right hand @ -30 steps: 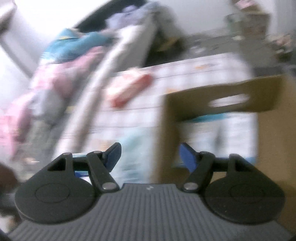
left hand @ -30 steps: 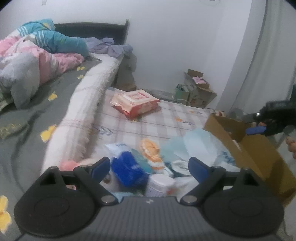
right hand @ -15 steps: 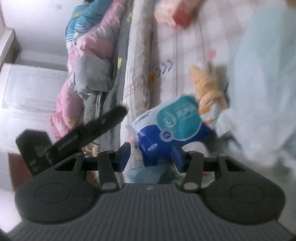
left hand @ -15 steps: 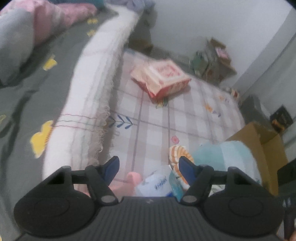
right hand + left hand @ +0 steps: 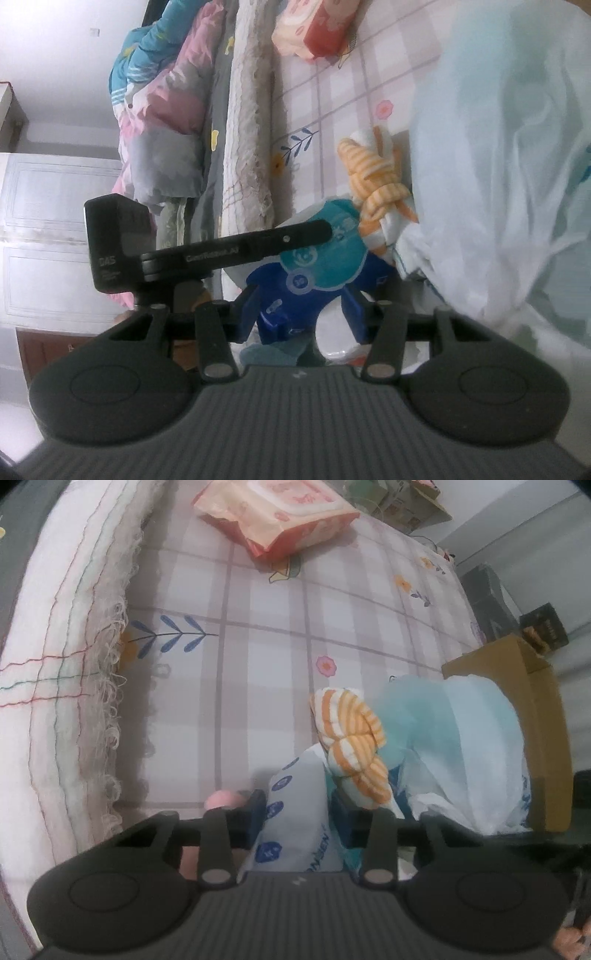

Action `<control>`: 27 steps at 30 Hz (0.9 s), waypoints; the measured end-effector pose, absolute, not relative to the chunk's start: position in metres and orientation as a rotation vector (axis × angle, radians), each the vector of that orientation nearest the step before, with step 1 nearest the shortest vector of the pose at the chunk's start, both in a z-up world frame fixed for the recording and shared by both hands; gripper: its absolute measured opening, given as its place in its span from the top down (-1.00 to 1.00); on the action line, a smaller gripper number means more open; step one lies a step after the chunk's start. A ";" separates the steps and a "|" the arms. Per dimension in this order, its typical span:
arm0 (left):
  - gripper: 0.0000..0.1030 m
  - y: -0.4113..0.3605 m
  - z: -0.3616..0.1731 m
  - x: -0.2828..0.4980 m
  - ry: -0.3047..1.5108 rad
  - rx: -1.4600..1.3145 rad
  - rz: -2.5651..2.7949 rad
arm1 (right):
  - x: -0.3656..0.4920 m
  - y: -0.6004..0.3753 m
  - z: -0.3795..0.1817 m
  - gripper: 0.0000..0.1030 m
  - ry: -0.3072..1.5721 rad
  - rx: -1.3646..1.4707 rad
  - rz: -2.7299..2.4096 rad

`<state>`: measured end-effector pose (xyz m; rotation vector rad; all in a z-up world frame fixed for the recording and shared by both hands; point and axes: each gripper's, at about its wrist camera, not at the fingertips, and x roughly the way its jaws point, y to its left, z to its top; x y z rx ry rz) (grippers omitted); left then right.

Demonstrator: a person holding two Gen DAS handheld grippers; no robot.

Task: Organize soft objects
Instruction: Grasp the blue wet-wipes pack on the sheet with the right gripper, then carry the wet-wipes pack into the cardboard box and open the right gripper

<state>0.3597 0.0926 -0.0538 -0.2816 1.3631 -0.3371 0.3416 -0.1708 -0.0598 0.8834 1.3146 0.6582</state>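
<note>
Both tools work on one blue-and-white pack (image 5: 295, 812) lying on the bed (image 5: 240, 664). The left tool (image 5: 297, 808) is closing around it; the right tool (image 5: 301, 314) grips its blue end. Opposing pulls could tear or drop the slippery pack, dragging the striped cloth (image 5: 351, 734) along.

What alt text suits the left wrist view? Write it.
The left gripper is closing its jaws around a blue-and-white pack on a checked sheet. Beside it lie an orange-striped cloth and a pale blue bag; a pink wipes pack lies farther off.
</note>
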 end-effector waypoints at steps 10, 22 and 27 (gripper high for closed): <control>0.45 0.137 -0.023 0.323 1.165 -0.437 -0.253 | 0.355 -0.156 -0.061 0.05 1.307 0.910 0.652; 0.45 0.173 -0.027 0.293 1.039 -0.628 -0.192 | 0.383 -0.111 -0.088 0.03 1.414 0.966 0.623; 0.45 0.181 -0.032 0.287 1.027 -0.712 -0.193 | 0.382 -0.109 -0.100 0.04 1.441 1.010 0.623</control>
